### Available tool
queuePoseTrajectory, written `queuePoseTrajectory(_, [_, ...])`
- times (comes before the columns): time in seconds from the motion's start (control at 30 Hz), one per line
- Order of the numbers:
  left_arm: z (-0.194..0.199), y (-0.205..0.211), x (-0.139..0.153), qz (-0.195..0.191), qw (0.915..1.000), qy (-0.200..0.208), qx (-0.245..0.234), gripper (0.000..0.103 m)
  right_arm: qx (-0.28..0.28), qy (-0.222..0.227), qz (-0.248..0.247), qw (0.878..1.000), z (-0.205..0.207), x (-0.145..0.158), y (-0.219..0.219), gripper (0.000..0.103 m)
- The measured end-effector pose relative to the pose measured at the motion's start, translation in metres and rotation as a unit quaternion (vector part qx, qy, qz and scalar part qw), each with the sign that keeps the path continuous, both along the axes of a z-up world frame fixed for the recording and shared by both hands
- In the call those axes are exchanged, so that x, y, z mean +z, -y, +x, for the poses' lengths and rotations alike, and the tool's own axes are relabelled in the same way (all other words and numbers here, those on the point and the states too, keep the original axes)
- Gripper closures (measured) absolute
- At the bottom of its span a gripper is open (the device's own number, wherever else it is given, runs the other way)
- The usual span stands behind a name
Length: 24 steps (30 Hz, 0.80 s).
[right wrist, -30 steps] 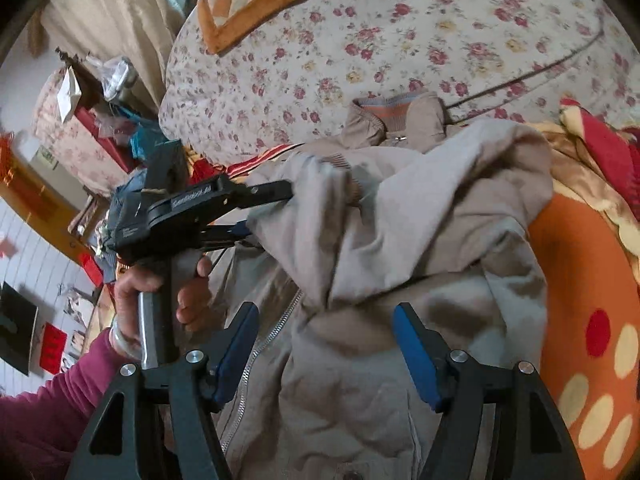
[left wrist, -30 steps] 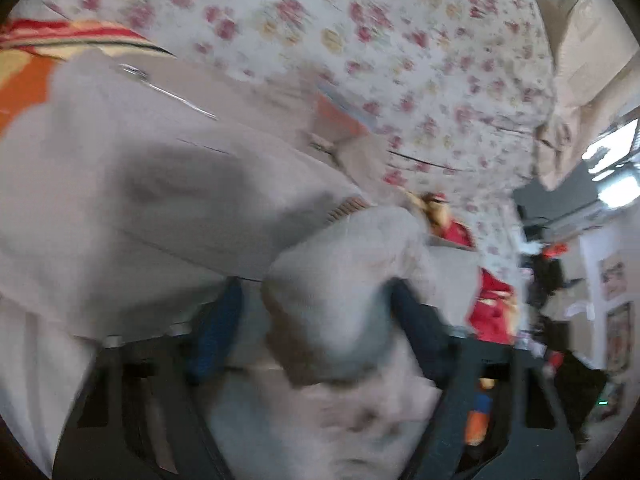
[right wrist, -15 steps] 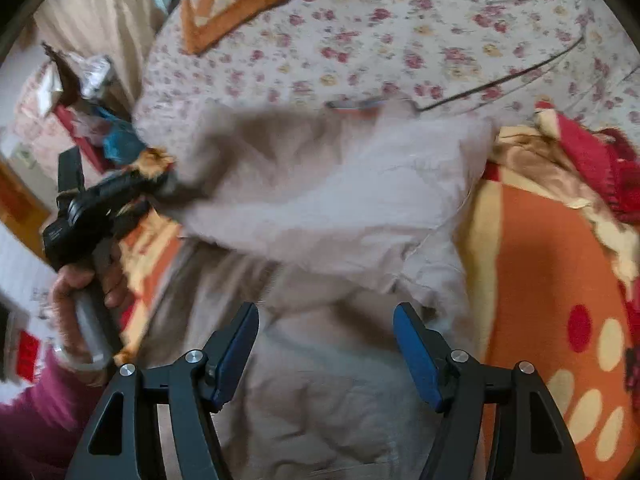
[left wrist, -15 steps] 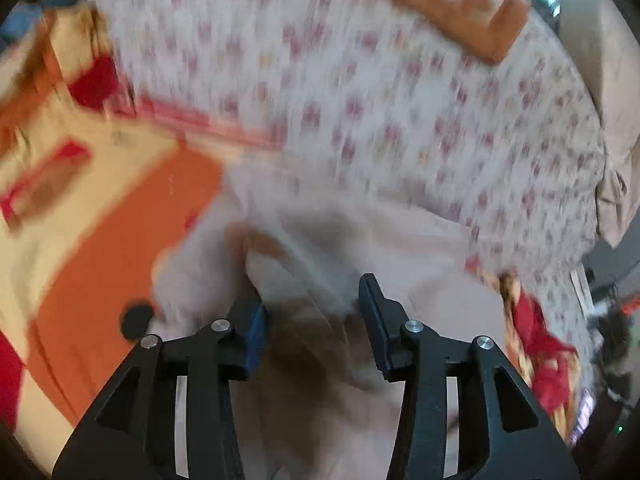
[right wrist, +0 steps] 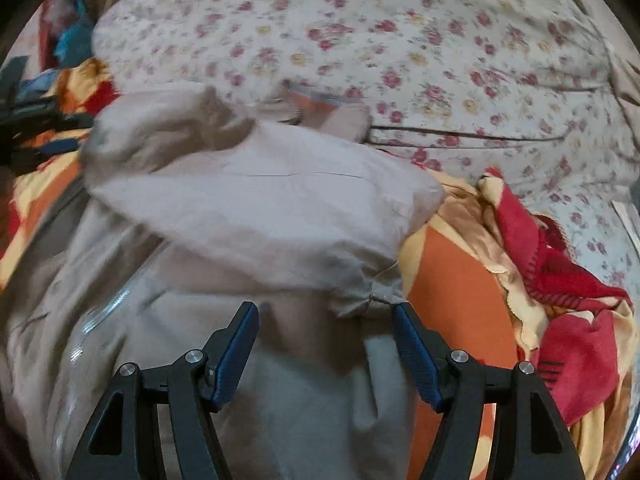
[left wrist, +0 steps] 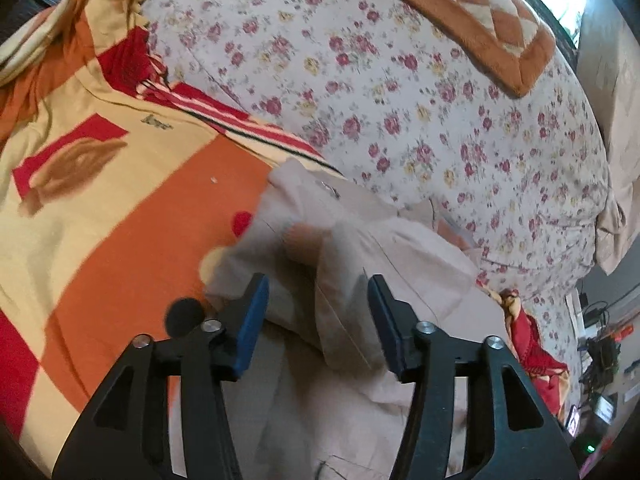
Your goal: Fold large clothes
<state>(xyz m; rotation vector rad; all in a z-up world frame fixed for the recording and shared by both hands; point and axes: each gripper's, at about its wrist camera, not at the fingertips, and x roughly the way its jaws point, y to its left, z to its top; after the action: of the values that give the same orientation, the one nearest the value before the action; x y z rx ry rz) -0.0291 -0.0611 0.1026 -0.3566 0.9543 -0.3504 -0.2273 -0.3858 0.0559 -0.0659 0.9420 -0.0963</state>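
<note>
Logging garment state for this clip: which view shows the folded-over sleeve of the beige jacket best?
The right wrist view. There the sleeve lies across the beige jacket from shoulder to cuff, nearly whole, ahead of the open right gripper. The left wrist view shows only a bunched part of it, partly behind the opening left gripper.

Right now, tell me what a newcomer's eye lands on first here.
The beige jacket lies crumpled mid-frame, a sleeve folded across its body, just ahead of both grippers. It rests on a loud orange, yellow and red blanket. Behind spreads a floral sheet, with a brown checked cushion at the top right of the left view.
</note>
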Motion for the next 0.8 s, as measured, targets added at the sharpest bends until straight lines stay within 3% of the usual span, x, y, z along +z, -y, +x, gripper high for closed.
queuePoseTrajectory(0.07, [0.003, -0.004, -0.001, -0.003, 1.0, -0.002, 0.008, 0.044, 0.024, 0.014, 0.028, 0.999, -0.014, 0.011, 0.003, 0.036])
queuePoseTrajectory(0.2, [0.007, -0.007, -0.007, -0.006, 0.9997, -0.021, 0.01, 0.044, 0.001, 0.052, 0.028, 0.998, -0.028, 0.023, 0.021, 0.036])
queuePoseTrajectory(0.33, [0.004, -0.004, -0.012, 0.001, 0.9995, -0.031, 0.008, 0.044, -0.021, 0.044, -0.017, 0.999, -0.009, 0.006, 0.028, 0.036])
queuePoseTrajectory(0.4, [0.003, -0.004, -0.012, 0.004, 0.9994, -0.033, 0.007, 0.044, -0.014, 0.021, -0.024, 0.999, 0.006, -0.008, 0.025, 0.054])
queuePoseTrajectory(0.43, [0.002, -0.004, -0.011, 0.006, 0.9994, -0.032, 0.006, 0.044, -0.007, 0.011, -0.003, 1.0, 0.012, -0.013, 0.026, 0.071])
queuePoseTrajectory(0.53, [0.003, -0.008, -0.007, 0.01, 0.9995, -0.027, 0.013, 0.044, -0.022, 0.027, 0.019, 0.999, 0.009, -0.01, 0.031, 0.088])
queuePoseTrajectory(0.67, [0.006, -0.014, -0.006, 0.007, 0.9994, -0.021, 0.025, 0.04, -0.076, 0.058, 0.024, 0.995, -0.013, 0.003, 0.048, 0.093])
queuePoseTrajectory(0.8, [0.005, -0.009, -0.01, 0.003, 0.9994, -0.034, 0.01, 0.04, -0.1, 0.007, 0.07, 0.992, -0.019, -0.022, 0.061, 0.093])
